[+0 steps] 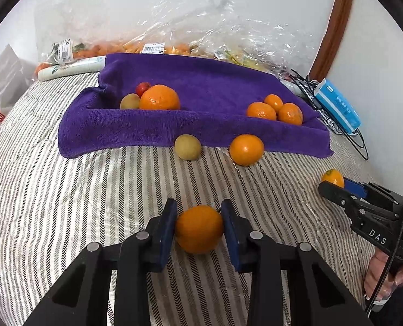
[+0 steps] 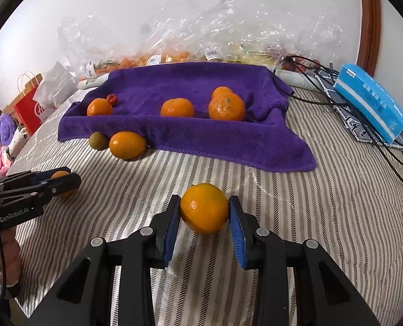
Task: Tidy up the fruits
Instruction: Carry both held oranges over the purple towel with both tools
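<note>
Striped cover point(image 1: 65, 203): orange point(image 1: 199, 229) clamped between left tongs point(image 1: 199, 225) pads.

Seven oranges point(image 1: 159, 97), two greenish fruits point(image 1: 187, 146) (one red fruit point(image 1: 143, 88))

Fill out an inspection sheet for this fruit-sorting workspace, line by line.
Surface: striped bedcover, with a purple towel spread at the back.
Job's things: three oranges grouped on the towel's right; a large orange, a red fruit and a green fruit on its left; a loose green fruit and loose orange in front.
Clutter: plastic bags of produce, blue box.
Grippers: left gripper shut on an orange; right gripper shut on another orange.
Cables: black cables at the right edge.
Surroundings: white wall, red paper bag.
</note>
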Demonstrator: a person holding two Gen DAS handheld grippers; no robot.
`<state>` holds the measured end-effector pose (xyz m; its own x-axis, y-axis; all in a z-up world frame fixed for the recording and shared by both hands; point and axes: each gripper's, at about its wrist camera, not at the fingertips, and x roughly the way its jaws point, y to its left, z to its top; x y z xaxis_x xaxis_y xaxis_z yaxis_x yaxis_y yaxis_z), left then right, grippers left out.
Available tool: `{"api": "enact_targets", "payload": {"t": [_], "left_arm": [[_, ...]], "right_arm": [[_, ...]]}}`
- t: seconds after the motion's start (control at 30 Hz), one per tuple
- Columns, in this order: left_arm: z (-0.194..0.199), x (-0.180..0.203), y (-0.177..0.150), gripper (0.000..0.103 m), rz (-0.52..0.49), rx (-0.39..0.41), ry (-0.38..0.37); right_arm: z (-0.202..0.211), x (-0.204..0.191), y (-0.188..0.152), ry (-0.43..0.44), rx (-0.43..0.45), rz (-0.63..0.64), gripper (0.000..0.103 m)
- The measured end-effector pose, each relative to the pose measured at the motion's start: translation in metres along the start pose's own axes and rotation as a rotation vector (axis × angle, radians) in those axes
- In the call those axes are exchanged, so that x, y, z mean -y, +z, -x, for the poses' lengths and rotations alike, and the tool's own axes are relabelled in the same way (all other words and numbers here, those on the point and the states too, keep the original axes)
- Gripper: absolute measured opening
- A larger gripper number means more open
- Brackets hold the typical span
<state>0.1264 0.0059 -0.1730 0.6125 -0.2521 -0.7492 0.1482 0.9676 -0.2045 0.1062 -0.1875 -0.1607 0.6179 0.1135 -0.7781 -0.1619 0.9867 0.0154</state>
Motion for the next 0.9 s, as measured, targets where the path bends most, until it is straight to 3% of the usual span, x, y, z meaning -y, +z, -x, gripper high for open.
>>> {"api": "enact_targets", "payload": {"t": [0.1,0.5,0.57,0.9], "left_arm": [[0.003,-0.005,0.001,0.032,0.031,-0.007,-0.033],[0.017,-0.021,0.005,0.032,0.083,0.013,-0.043],[0.018,-0.023,0.013,0.032,0.087,0.007,0.000],[0.039,-0.041,0.072,0.032,0.129,0.098,0.039]], "right_arm": [[0.005,-0.004,0.001,0.000,0.009,0.005,0.035],[0.021,-0.013,0.023,0.005,0.061,0.004,0.035],[0.023,-0.013,0.029,-0.002,0.073,0.006,0.035],[0.031,-0.010,0.075,-0.030,0.144,-0.009,0.035]]}}
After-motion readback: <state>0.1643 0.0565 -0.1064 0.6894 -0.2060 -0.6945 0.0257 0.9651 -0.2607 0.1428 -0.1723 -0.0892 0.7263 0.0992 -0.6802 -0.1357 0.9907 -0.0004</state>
